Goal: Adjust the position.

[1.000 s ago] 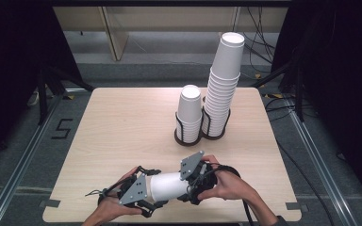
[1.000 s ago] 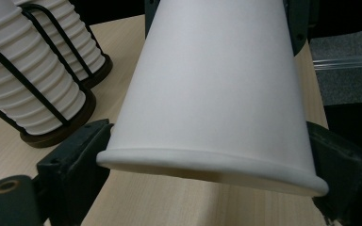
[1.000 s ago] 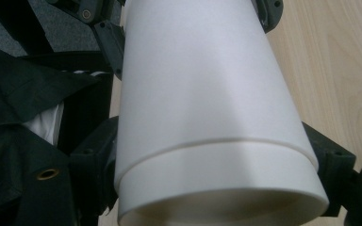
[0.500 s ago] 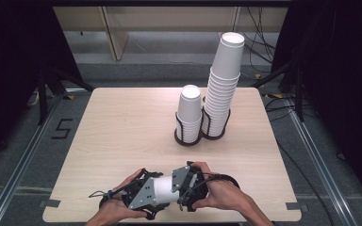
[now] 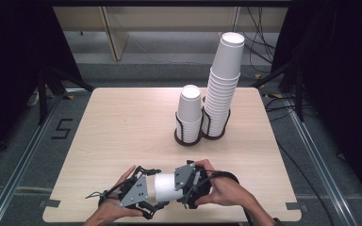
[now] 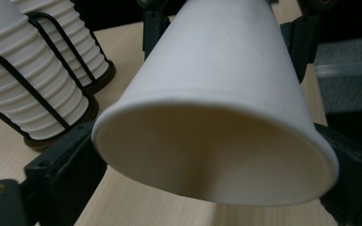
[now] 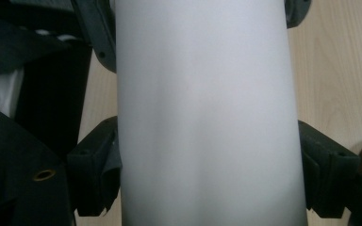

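Observation:
A white paper cup [image 5: 165,187] lies on its side just above the table's front edge, held between both grippers. My left gripper [image 5: 159,190] is at its open rim. In the left gripper view the cup [image 6: 217,94] has its rim toward the camera, and my left gripper [image 6: 207,160] touches that rim on both sides. Its jaws have just been opening with the cup still between them. My right gripper [image 5: 176,186] takes the other end. In the right gripper view the cup [image 7: 207,117] has my right gripper [image 7: 212,167] shut against both its sides.
A short stack of cups [image 5: 190,113] and a tall leaning stack [image 5: 222,89] stand in a black wire holder [image 5: 188,139] at the table's middle right. Both stacks [image 6: 28,84] also appear in the left gripper view. Bare wood [image 5: 122,127] lies to their left.
Both hands stay near the front edge with the cup between the grippers. The right gripper has edged slightly toward the left one.

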### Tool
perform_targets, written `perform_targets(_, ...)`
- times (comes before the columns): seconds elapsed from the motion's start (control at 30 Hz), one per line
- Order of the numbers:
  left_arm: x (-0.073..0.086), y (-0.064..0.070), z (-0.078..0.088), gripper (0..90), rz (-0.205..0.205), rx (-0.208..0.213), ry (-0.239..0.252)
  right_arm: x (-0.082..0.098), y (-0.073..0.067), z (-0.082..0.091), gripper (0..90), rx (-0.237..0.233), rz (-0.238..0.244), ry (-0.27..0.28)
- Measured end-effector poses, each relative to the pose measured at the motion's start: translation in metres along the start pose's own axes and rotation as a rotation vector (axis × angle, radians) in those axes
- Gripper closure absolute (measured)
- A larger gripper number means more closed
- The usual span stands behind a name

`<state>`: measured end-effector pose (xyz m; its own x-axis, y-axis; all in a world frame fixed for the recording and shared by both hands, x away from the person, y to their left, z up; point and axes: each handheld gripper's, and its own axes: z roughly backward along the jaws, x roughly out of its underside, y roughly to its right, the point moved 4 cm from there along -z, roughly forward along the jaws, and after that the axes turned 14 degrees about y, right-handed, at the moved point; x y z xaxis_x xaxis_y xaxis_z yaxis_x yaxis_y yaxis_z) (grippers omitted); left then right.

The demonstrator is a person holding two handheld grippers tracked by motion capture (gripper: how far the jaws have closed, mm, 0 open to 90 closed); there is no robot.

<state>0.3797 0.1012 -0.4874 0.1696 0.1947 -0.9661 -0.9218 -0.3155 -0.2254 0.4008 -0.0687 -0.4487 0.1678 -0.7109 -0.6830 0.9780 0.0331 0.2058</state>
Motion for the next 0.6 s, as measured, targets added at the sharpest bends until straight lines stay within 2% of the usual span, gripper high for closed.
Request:
perform_targets(0.07, -0.001, -0.003, 0.002, 5.2, 0.066, 0.0, 0.049, 0.003, 0.004, 0.009, 21.8, -0.03, -0.07, 0.076)
perform_targets(0.1, -0.001, -0.003, 0.002, 5.1, 0.082, -0.001, 0.063, 0.004, 0.005, 0.009, 21.8, -0.044, -0.057, 0.095)
perform_targets(0.17, -0.003, -0.003, 0.002, 4.8, 0.112, -0.004, 0.114, 0.004, 0.007, 0.011, 21.7, -0.051, -0.065, 0.139)
perform_targets(0.27, -0.005, -0.004, 0.003, 3.9, 0.142, -0.01, 0.142, 0.003, 0.009, 0.013, 21.7, -0.056, -0.074, 0.185)
perform_targets(0.33, -0.009, -0.004, 0.004, 3.6, 0.171, -0.018, 0.174, 0.003, 0.009, 0.014, 21.6, -0.076, -0.109, 0.228)
perform_targets(0.43, -0.01, -0.003, 0.003, 3.1, 0.178, -0.008, 0.191, 0.002, 0.009, 0.013, 21.6, -0.088, -0.117, 0.242)
perform_targets(0.53, -0.012, -0.001, 0.001, 3.0, 0.202, 0.007, 0.208, 0.001, 0.007, 0.01, 21.5, -0.102, -0.104, 0.244)
perform_targets(0.6, -0.012, 0.0, 0.001, 3.1, 0.199, 0.014, 0.222, 0.0, 0.004, 0.008, 21.5, -0.107, -0.099, 0.24)
